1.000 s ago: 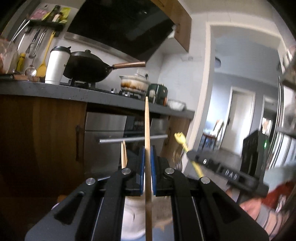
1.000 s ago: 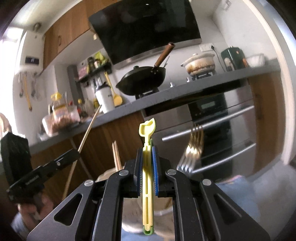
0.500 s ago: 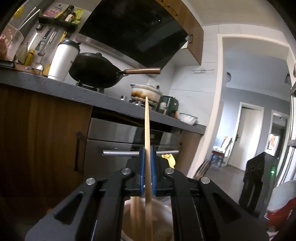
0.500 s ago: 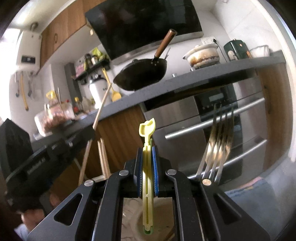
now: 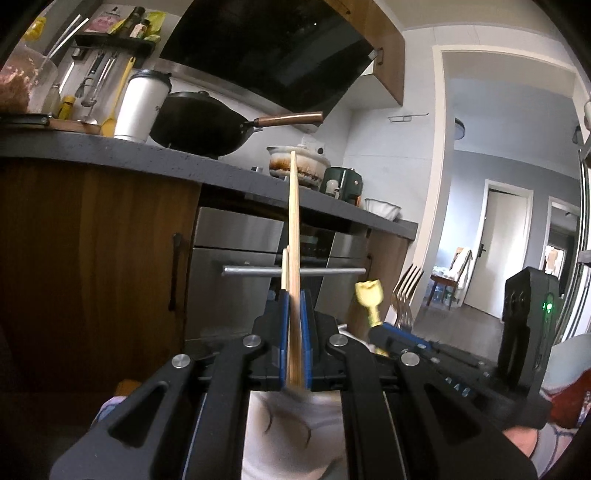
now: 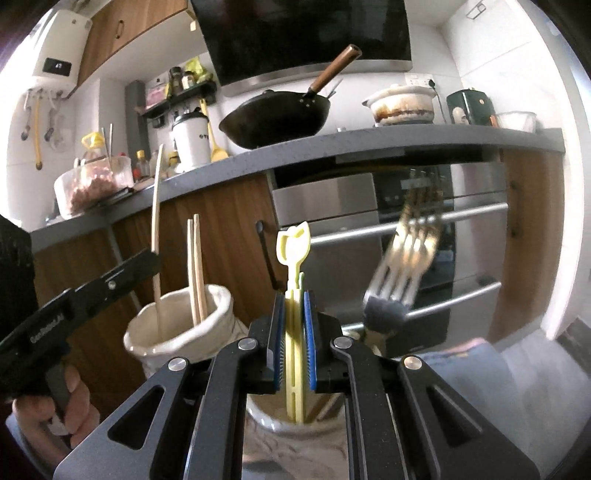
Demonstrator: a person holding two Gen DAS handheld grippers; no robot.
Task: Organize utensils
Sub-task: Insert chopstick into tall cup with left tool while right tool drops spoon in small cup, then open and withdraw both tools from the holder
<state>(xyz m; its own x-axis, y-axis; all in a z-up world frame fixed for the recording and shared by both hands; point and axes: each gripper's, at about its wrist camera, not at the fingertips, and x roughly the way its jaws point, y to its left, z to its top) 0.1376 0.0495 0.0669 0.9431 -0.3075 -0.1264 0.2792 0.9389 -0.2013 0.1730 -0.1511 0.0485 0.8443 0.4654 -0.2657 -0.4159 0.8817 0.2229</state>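
A dark range hood [image 6: 310, 33] dominates a kitchen: beneath it a grey tabletop [image 6: 369, 142] over wooden cabinets [image 5: 92, 258] and a steel oven [image 6: 406, 229]; right of it, a white doorway [image 5: 506, 251] admits daylight.

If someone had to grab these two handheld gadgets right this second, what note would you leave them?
Left gripper: shut on a wooden chopstick, its lower end inside the left cream holder.
Right gripper: shut on a yellow plastic utensil, lower end in the nearer holder.
Done: two chopsticks stand in the left holder; forks stand by the right gripper.
Left: release both pieces so they settle, then withdraw.
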